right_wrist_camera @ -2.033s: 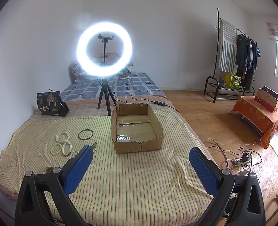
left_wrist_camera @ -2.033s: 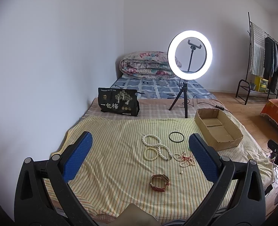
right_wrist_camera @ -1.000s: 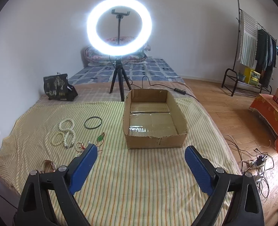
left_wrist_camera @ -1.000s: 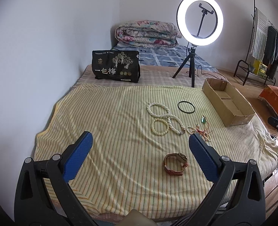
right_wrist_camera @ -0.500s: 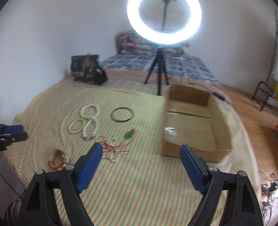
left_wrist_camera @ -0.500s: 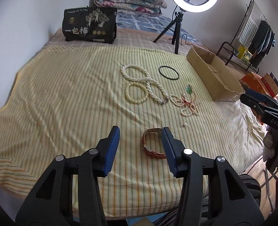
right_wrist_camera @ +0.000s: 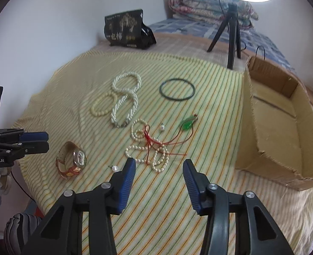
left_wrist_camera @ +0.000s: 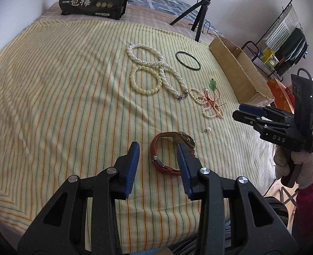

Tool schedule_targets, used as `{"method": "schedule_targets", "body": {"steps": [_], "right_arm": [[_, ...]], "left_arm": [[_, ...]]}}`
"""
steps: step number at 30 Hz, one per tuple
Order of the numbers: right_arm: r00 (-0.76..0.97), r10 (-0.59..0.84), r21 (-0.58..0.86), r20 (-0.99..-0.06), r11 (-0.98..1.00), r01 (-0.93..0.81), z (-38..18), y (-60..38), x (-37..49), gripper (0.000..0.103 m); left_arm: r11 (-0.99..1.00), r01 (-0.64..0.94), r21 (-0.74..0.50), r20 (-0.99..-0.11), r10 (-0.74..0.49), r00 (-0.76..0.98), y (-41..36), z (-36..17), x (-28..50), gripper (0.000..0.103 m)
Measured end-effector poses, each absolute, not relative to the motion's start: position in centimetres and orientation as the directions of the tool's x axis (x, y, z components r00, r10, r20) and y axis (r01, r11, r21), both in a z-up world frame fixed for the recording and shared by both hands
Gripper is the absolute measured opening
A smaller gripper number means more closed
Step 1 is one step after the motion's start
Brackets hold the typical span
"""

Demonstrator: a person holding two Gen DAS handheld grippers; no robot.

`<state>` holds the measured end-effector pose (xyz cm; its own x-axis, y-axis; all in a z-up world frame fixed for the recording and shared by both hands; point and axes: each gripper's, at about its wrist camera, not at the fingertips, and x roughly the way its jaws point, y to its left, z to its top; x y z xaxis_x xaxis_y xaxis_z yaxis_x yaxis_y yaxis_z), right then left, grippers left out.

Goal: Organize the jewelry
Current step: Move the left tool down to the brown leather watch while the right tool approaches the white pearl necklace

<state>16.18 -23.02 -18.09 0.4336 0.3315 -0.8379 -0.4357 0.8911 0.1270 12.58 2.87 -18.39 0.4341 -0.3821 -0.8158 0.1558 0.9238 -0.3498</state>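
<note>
— Your left tongs hung parted above the watch on the bedspread; right tongs gaped empty.

— Risk?

— You could have pinched cloth with the strap.

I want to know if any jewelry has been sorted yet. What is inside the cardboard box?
The cardboard box shows only its bare bottom and folded flaps; no jewelry is visible inside. Its near wall hides a strip of the floor just behind it, so that strip cannot be checked.
</note>
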Motion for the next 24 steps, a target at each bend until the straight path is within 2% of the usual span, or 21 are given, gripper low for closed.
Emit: {"method": "schedule_targets", "body": {"steps": [13, 15, 16, 24], "right_arm": [[0.397, 0.342, 0.155, -0.852, 0.888, -0.433, -19.6, -22.6, 16.6, 0.036], [0.399, 0.355, 0.173, -0.845, 0.889, -0.424, -19.4, -22.7, 16.7, 0.035], [0.400, 0.364, 0.181, -0.841, 0.886, -0.426, -19.2, -22.7, 16.8, 0.034], [0.422, 0.361, 0.143, -0.832, 0.873, -0.466, -18.2, -20.9, 18.2, 0.032]], "left_arm": [[0.923, 0.148, -0.356, -0.826, -0.385, 0.413, 2.6, -19.6, 13.4, 0.036], [0.923, 0.150, -0.353, -0.828, -0.384, 0.409, 2.5, -19.8, 13.5, 0.033], [0.925, 0.152, -0.350, -0.832, -0.381, 0.404, 2.4, -20.0, 13.6, 0.028], [0.925, 0.156, -0.348, -0.847, -0.381, 0.370, 1.5, -21.7, 13.8, 0.023]]}}
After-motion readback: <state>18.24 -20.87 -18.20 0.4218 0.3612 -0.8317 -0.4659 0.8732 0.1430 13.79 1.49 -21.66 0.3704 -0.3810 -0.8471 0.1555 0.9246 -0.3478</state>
